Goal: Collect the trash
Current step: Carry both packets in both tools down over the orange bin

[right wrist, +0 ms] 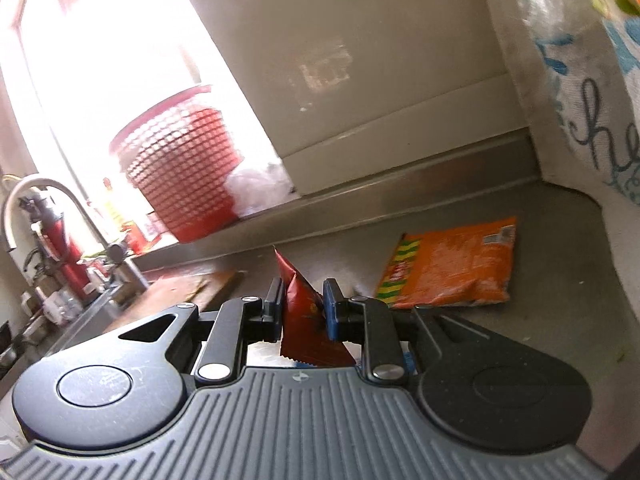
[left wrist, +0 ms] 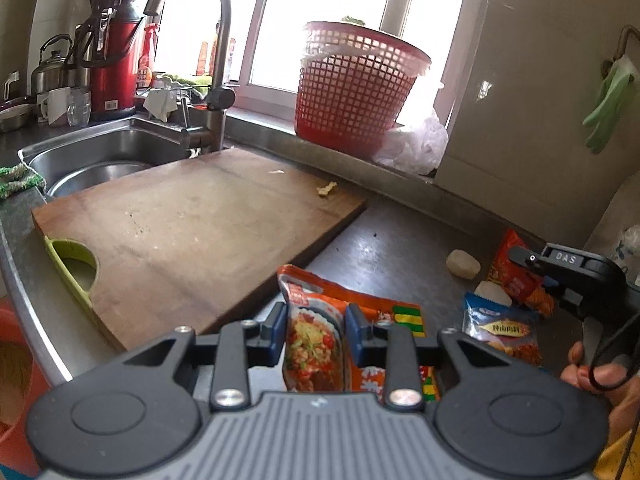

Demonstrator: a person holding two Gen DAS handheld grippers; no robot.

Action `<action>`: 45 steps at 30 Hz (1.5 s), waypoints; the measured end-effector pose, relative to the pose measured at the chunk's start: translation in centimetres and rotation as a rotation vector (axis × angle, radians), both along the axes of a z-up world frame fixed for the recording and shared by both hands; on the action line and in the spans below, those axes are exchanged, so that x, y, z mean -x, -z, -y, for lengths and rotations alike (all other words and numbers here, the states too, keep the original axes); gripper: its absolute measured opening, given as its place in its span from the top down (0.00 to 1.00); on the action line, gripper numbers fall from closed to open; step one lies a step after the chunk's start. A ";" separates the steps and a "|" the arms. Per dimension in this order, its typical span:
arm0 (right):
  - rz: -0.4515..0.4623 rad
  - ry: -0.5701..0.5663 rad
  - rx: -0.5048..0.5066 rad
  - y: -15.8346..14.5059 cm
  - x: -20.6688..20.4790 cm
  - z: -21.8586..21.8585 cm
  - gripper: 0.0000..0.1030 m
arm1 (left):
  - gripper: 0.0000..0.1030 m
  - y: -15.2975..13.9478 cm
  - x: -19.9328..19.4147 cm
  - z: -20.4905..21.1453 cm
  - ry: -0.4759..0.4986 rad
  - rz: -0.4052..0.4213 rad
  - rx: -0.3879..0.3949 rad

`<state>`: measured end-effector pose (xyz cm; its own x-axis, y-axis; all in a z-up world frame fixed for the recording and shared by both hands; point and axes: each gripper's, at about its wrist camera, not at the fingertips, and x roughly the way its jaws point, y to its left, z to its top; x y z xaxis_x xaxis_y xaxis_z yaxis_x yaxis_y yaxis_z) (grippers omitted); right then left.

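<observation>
- Left gripper (left wrist: 316, 332): pads pinching the orange food packet (left wrist: 316, 344), held just ahead of its body.
- Right gripper (right wrist: 300, 308): pads clamped on 1 red sachet (right wrist: 302, 316).
- Risk: thin, crumpled film could slip free during carrying.
- Loose: blue wrapper (left wrist: 500, 328) beside the right gripper.

I see a grey counter (left wrist: 384, 248) carrying a wooden board (left wrist: 192, 232) beside the sink (left wrist: 100, 152), two pale lumps (left wrist: 463, 264), a blue packet (left wrist: 500, 328), and in my right view an orange packet (right wrist: 452, 264) lying flat.
</observation>
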<state>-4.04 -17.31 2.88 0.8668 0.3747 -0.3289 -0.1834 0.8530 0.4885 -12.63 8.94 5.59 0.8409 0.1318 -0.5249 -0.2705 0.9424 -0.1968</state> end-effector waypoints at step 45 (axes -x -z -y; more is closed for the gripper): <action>-0.145 -0.705 0.126 -3.6 10.4 -33.9 0.76 | 0.79 2.4 14.4 -25.8 -0.377 0.021 0.084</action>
